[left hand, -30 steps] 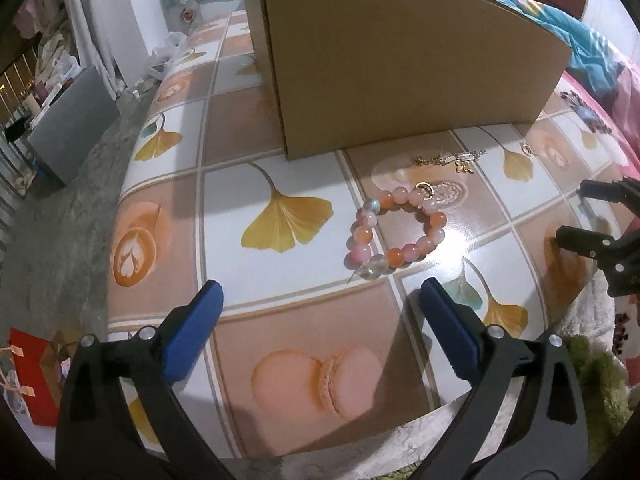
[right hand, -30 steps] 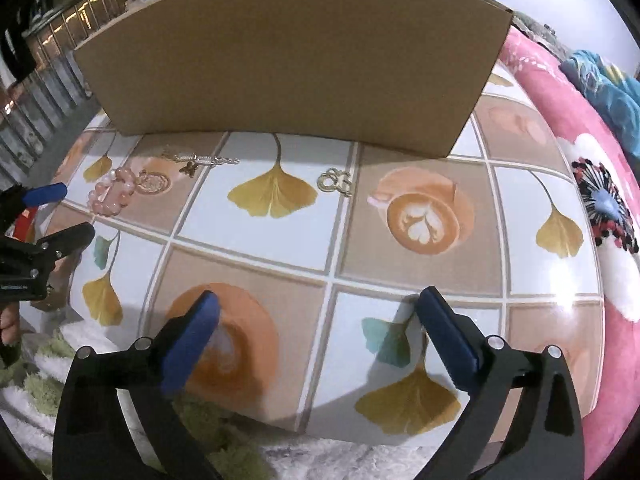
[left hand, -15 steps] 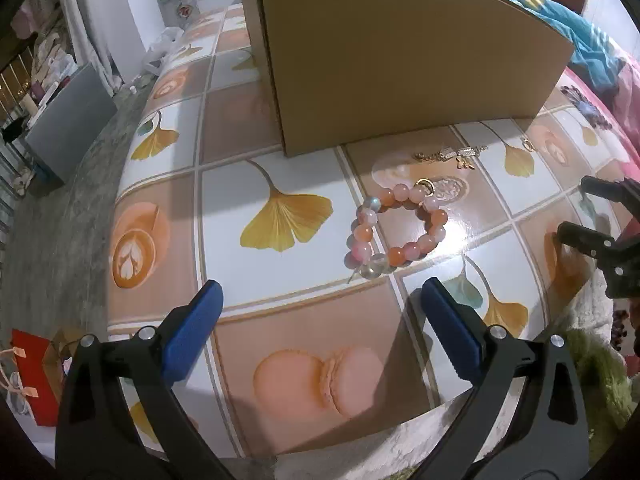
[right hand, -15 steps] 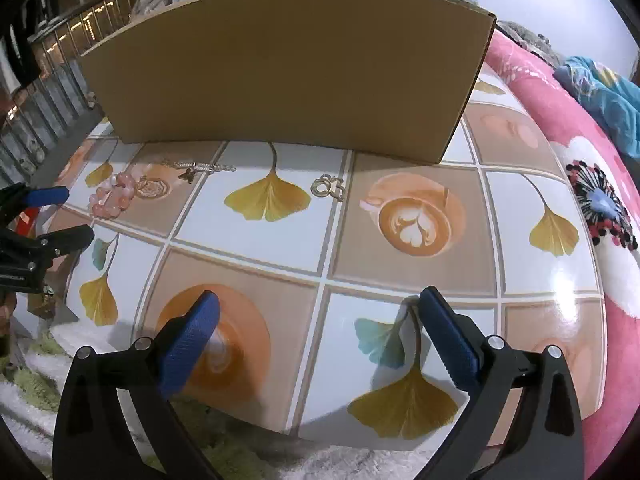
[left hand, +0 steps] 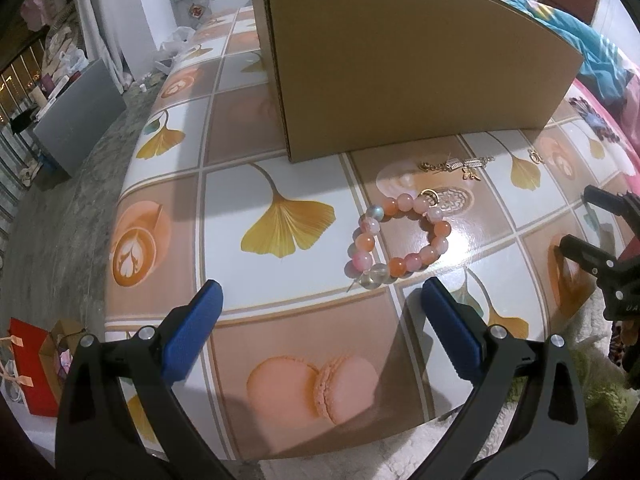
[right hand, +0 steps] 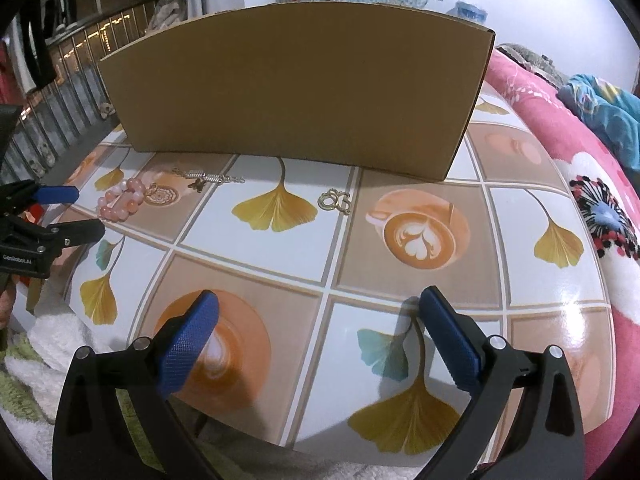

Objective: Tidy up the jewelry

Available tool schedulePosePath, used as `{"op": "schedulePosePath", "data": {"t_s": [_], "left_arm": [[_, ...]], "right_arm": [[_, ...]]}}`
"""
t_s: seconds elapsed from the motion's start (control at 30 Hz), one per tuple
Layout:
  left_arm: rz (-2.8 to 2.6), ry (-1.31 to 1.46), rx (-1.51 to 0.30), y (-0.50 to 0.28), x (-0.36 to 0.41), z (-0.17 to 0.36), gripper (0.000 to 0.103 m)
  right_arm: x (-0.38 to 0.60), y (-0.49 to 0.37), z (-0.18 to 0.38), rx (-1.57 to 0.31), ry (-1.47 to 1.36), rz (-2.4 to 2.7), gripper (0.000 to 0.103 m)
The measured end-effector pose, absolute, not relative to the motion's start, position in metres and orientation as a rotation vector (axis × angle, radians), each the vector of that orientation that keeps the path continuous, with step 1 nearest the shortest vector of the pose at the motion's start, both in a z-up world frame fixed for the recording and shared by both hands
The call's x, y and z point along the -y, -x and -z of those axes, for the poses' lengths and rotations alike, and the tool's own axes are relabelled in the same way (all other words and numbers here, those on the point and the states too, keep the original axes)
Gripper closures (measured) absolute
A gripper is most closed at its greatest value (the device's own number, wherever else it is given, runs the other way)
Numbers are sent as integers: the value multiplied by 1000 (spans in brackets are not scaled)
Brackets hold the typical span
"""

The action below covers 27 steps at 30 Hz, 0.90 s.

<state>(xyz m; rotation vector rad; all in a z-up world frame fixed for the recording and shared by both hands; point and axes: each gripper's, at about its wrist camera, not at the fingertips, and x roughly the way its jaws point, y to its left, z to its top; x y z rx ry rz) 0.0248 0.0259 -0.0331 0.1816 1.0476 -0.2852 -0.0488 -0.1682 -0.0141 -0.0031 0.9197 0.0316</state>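
Jewelry lies in a loose row on the tiled tabletop [right hand: 400,312] in front of an upright cardboard box [right hand: 296,92]: a pink-and-orange beaded bracelet [left hand: 400,240] at the left, a thin gold chain with a small butterfly charm [left hand: 460,166] just beyond it toward the box, and a small gold ring piece [right hand: 334,201] well apart to the right, beside a printed ginkgo leaf. None of the pieces has shifted since the earlier frames, and nothing touches them. The left gripper [left hand: 320,320] hovers low over the near edge of the table with its blue-padded jaws spread wide and empty, the bracelet just beyond its right finger; compared with a second ago it has eased slightly closer, so the bracelet sits a little nearer in its view. The right gripper [right hand: 320,324] is likewise released, held over the near right part of the table and pointing at the box; its view now sits somewhat higher and farther back than before, showing more of the wall behind the box.
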Motion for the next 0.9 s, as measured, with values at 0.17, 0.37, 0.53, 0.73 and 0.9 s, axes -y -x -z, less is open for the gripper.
{"op": "schedulePosePath", "data": {"t_s": [0.17, 0.37, 0.53, 0.73, 0.9], "left_arm": [[286, -182, -1045, -25, -26, 33, 7], [289, -180, -1022, -24, -28, 34, 7], [297, -178, -983, -17, -28, 35, 7], [320, -182, -947, -12, -30, 35, 7], [336, -185, -936, -11, -32, 35, 7]], "right_arm": [[167, 50, 14, -920, 6, -35, 5], [171, 48, 15, -909, 7, -41, 5], [170, 51, 16, -894, 5, -34, 5], [168, 47, 14, -927, 2, -22, 5], [167, 43, 12, -957, -3, -12, 5]]}}
